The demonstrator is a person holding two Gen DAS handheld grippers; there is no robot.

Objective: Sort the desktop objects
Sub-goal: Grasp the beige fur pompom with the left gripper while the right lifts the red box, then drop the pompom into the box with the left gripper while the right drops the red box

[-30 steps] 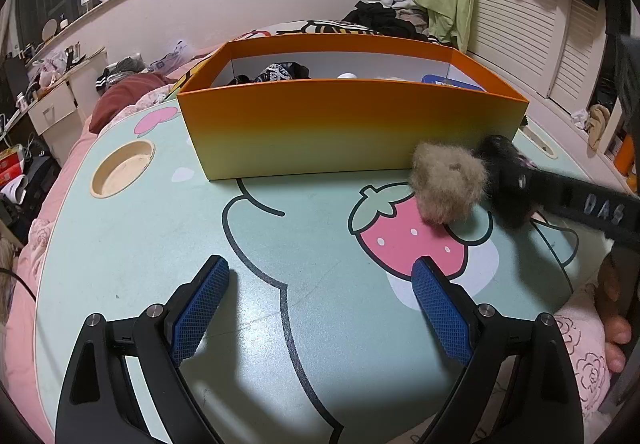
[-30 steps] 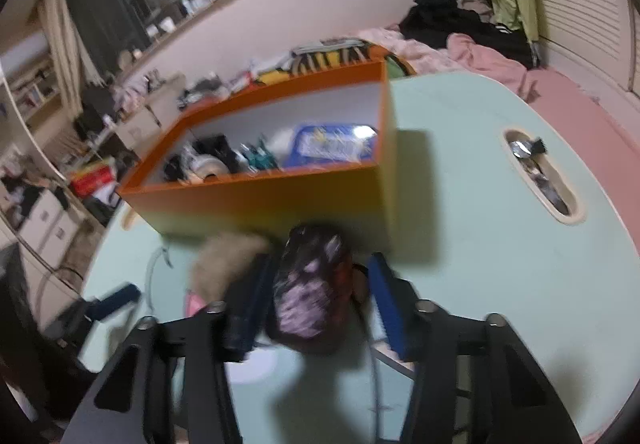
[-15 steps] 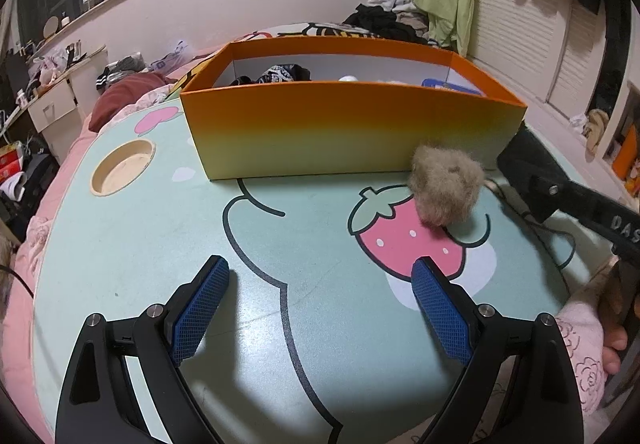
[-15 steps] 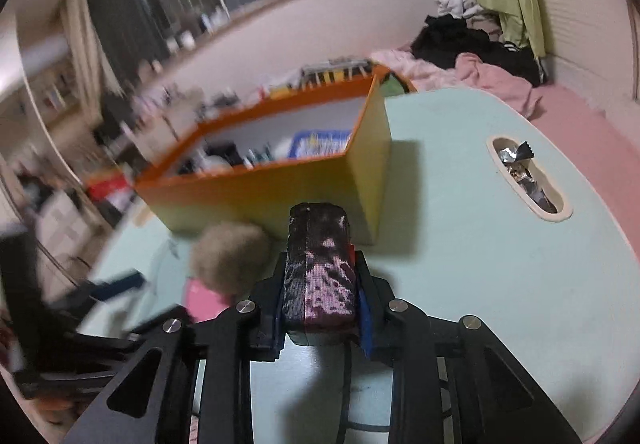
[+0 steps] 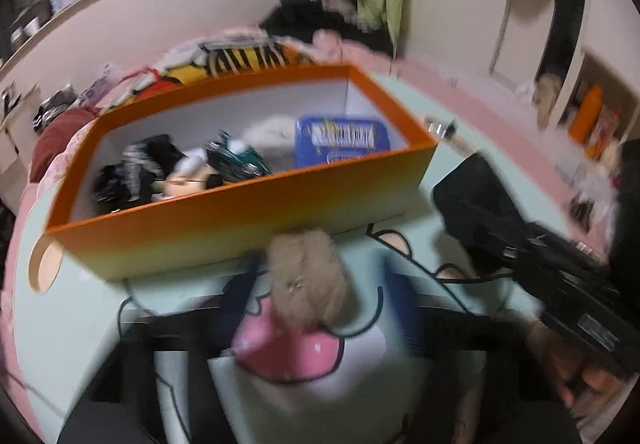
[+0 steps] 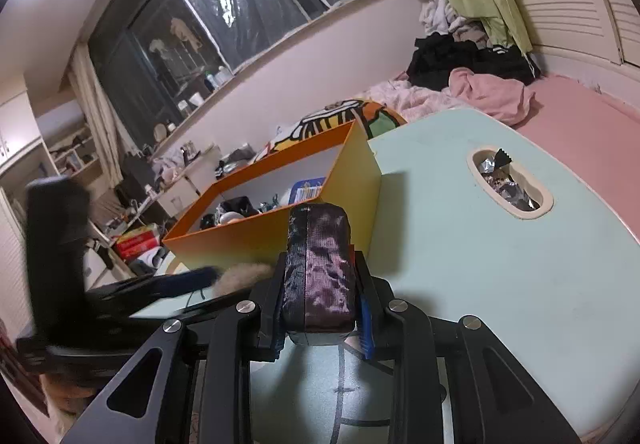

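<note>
An orange box (image 5: 240,219) with several items inside stands on the mint table (image 5: 80,324); it also shows in the right wrist view (image 6: 248,236). A beige fluffy pompom (image 5: 308,276) lies on the table in front of the box, between my left gripper's (image 5: 320,308) blurred blue pads, which stand apart on either side of it. My right gripper (image 6: 320,308) is shut on a dark purple patterned pouch (image 6: 320,272) and holds it above the table, right of the box. The right gripper's black body shows at the right in the left wrist view (image 5: 520,244).
An oval cutout (image 6: 510,183) in the table holds foil wrappers. A round cutout (image 5: 42,264) sits at the table's left. A black cable (image 5: 460,272) lies on the table. Clothes are piled on the pink bed (image 6: 480,83) behind.
My left gripper has moved forward and up over the pompom, now between its pads. My right gripper closed on the pouch and lifted it.
</note>
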